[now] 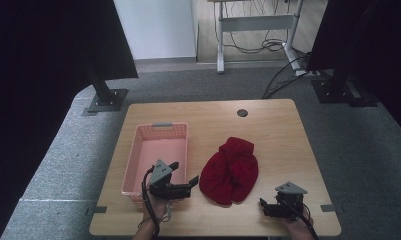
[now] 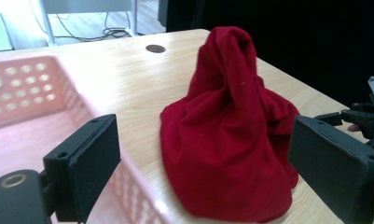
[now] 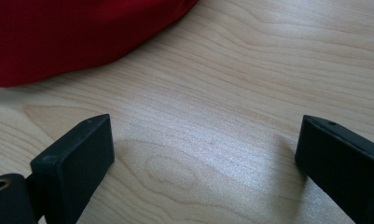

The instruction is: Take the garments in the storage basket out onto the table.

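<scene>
I hold my left gripper at the red cloth's nine o'clock, jaws apart to bite its edge, while my right gripper, jaws also apart, waits at five o'clock, with the pink basket ready alongside.

Two hands come in from the near edge, and each one holds a pair of tongs. The left tongs sit at the near left and point to the right. Their two black jaws are wide apart and hold nothing. The left hand grips them from below. The right tongs sit low at the near right and point left. Their jaws are wide apart too, with nothing between them. The right hand holds them from behind.
</scene>
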A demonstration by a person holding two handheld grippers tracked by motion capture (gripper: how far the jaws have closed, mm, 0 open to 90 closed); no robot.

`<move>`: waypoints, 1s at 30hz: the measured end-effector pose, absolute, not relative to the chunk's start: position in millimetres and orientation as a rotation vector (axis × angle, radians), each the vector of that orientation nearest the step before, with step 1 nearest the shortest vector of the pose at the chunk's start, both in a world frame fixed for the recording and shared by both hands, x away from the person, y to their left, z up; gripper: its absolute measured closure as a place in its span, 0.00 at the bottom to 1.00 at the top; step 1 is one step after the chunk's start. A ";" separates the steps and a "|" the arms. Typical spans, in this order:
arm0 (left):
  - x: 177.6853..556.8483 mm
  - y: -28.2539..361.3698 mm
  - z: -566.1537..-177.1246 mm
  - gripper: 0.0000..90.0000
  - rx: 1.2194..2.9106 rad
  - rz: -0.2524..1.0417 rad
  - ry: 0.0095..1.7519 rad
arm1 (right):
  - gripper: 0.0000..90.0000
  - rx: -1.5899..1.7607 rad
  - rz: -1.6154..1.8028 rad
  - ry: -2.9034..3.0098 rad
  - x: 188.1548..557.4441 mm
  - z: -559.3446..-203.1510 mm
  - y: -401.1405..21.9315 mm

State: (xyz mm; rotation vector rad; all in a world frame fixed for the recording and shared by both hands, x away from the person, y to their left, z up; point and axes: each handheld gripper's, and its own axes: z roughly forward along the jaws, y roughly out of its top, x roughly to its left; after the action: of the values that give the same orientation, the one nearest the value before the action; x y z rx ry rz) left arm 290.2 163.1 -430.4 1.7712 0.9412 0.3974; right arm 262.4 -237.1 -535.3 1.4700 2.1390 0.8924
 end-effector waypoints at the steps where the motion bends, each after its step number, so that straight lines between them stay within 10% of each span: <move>1: 288.2 167.2 -431.2 0.10 1.766 0.397 0.943 | 0.05 1.470 0.893 2.139 262.4 -535.3 -237.0; 30: 252.2 237.8 -468.1 0.10 1.752 0.459 1.038 | 0.05 1.472 0.892 2.138 262.5 -535.3 -237.1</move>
State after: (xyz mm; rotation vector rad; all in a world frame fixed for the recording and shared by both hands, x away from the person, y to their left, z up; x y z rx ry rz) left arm 252.2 237.8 -468.1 1.7517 1.0382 0.4585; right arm 262.5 -237.1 -535.3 1.4716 2.1379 0.8919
